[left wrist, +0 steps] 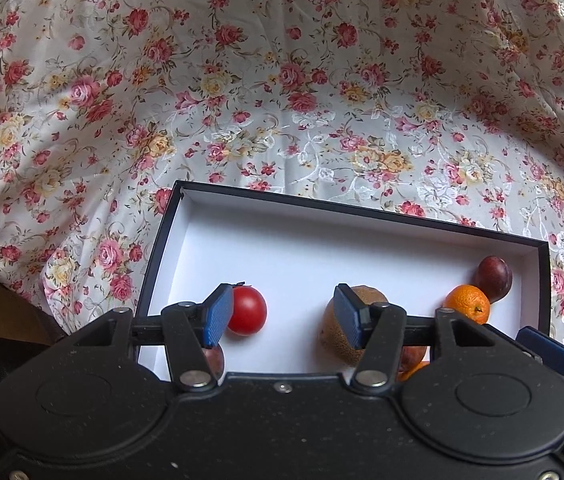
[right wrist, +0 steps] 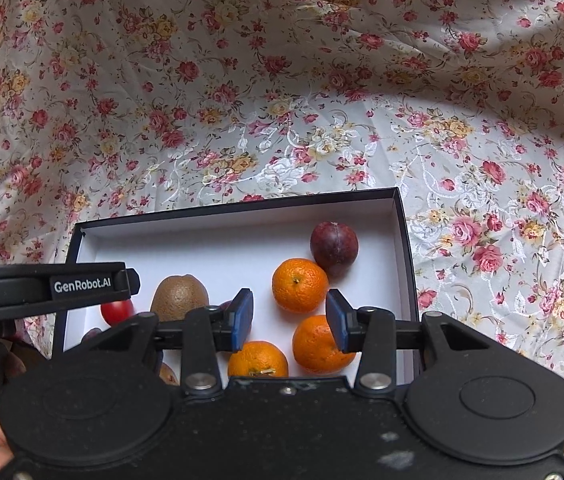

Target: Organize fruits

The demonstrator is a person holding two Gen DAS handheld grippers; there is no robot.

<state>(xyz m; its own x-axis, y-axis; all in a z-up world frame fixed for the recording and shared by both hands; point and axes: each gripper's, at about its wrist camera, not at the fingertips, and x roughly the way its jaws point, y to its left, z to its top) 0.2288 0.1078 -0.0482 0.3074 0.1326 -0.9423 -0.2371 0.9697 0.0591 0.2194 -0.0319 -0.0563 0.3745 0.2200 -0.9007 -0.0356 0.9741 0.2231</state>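
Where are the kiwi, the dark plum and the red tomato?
kiwi (right wrist: 179,296): right wrist view, middle of its fuzzy brown skin.
dark plum (right wrist: 334,245): right wrist view, centre of its purple side.
red tomato (left wrist: 247,311): left wrist view, middle of its shiny skin.

We count one open box (right wrist: 402,248) with dark walls and a white floor, lying on one flowered cloth (right wrist: 241,100). Inside the box we see three oranges: one (right wrist: 300,285) toward the back, one (right wrist: 316,346) in front of it, and one (right wrist: 257,360) at the near edge. There is one brown kiwi (right wrist: 179,296) and one red tomato (right wrist: 115,312). We count one dark purple plum (right wrist: 334,249) in the far right corner. Other dark fruits at the near edge are mostly hidden, so we cannot count them. Two tools appear, a left (left wrist: 282,316) and a right (right wrist: 289,320).
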